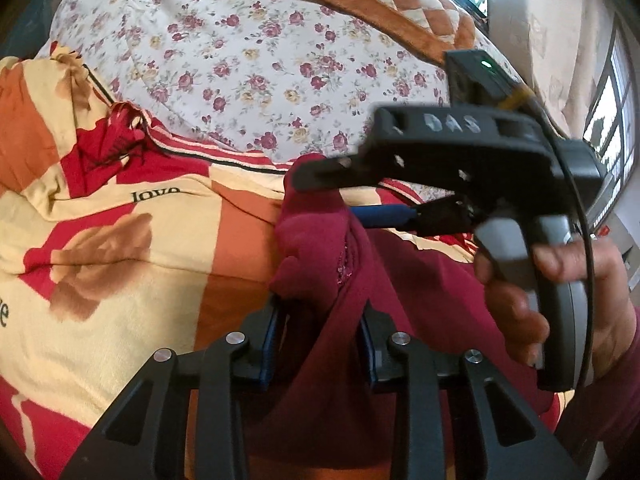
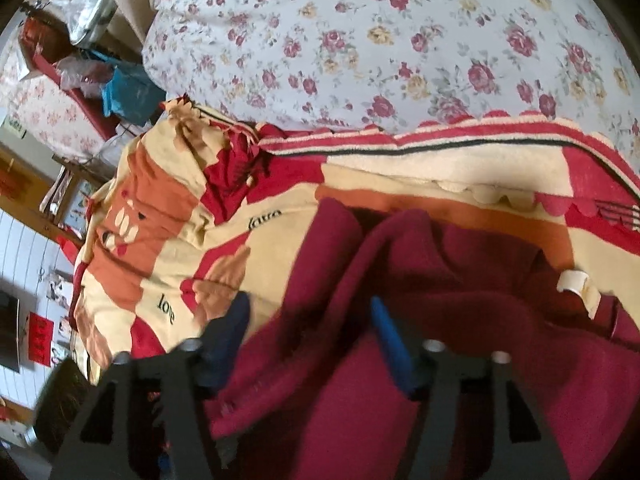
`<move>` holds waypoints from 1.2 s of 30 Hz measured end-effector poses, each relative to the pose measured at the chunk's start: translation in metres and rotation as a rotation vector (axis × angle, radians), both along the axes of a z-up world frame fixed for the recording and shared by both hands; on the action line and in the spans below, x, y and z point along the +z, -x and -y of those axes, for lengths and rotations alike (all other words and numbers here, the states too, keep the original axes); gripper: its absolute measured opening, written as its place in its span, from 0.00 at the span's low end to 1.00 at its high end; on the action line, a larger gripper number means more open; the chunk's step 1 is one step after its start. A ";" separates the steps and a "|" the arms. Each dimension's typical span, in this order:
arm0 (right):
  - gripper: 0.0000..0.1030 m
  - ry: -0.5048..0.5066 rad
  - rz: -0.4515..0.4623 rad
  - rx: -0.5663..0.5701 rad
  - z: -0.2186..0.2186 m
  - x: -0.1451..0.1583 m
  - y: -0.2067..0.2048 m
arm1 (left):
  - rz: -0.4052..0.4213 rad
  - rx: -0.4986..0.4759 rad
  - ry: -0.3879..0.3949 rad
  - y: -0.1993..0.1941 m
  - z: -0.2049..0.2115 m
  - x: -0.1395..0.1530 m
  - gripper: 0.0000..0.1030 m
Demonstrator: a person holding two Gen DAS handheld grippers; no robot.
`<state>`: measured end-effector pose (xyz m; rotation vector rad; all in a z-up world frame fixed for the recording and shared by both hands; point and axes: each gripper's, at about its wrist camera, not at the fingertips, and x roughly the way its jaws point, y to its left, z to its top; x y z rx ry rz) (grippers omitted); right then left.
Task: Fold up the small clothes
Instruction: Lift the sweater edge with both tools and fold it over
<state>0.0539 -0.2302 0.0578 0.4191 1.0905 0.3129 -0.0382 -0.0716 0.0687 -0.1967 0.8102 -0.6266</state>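
The left gripper (image 1: pixel 320 344) has its jaws drawn close together on a bunched fold of the dark red garment (image 1: pixel 320 248), which rises out of the narrow gap between the blue pads and humps up just beyond them. The cloth fills that gap, so the grip is on fabric.

The right gripper (image 2: pixel 308 332) stands with its jaws wide apart. The same dark red garment (image 2: pixel 420 300) lies between and under its blue fingers (image 2: pixel 388 336), but the pads do not press on it; the left-hand finger sits at the cloth's edge, over the blanket. In the left wrist view this gripper (image 1: pixel 320 196) reaches in from the right, its upper finger lying just above the raised hump of red cloth and its lower blue finger beside it. The person's right hand (image 1: pixel 568 292) wraps the grey handle, with a dark red sleeve (image 1: pixel 616 392) at the wrist.

The garment spreads over a blanket (image 2: pixel 168 248) patterned in cream, orange and red, printed with the word "love". A small white tag (image 2: pixel 576 284) shows on the garment's right part. Beyond the blanket lies a white bedcover (image 2: pixel 400 48) with small red and yellow roses, and on it, far off in the left wrist view, an orange and cream quilted cushion (image 1: pixel 384 4). A window (image 1: pixel 612 108) stands at the right edge.
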 end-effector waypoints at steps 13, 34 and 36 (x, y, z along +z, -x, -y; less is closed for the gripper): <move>0.29 0.157 -0.001 0.079 -0.018 -0.024 -0.012 | -0.042 0.016 -0.066 -0.005 0.001 -0.007 0.20; 0.27 0.104 0.024 0.066 0.000 -0.012 0.008 | -0.012 0.016 -0.128 0.009 0.011 -0.003 0.01; 0.27 0.096 0.030 0.061 0.003 -0.008 0.012 | -0.013 0.016 -0.120 0.011 0.011 0.000 0.01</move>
